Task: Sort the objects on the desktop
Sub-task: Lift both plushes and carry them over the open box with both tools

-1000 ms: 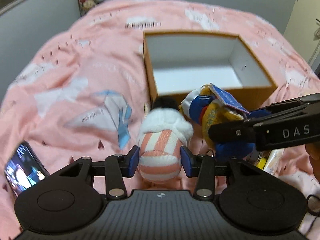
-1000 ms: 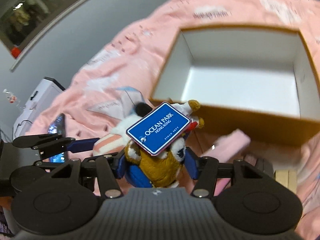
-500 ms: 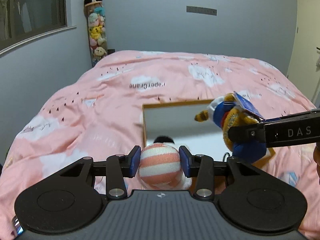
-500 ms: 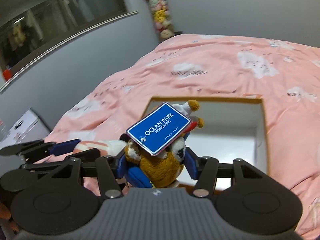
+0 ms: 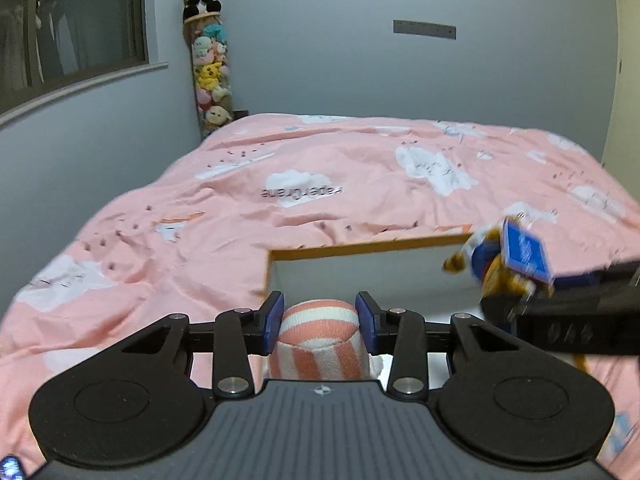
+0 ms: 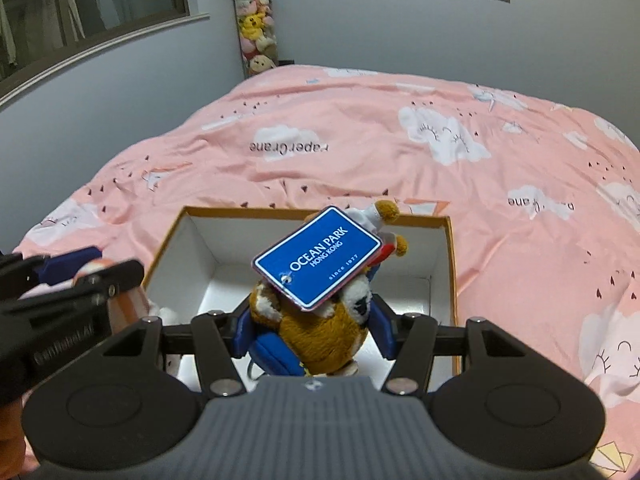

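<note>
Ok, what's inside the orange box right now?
Nothing visible on the orange box's white floor. The brown plush toy in the right claw hangs over the opening, and with its blue tag hides the middle and near floor.

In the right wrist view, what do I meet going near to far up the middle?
Brown plush toy → blue Ocean Park tag → orange box's far rim → pink cloud-print duvet → grey wall.

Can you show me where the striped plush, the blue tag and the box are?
striped plush [image 5: 318, 322]: left wrist view, on its rounded striped top between the pads.
blue tag [image 6: 318, 256]: right wrist view, on its printed face.
box [image 6: 451, 264]: right wrist view, on its right orange rim.
</note>
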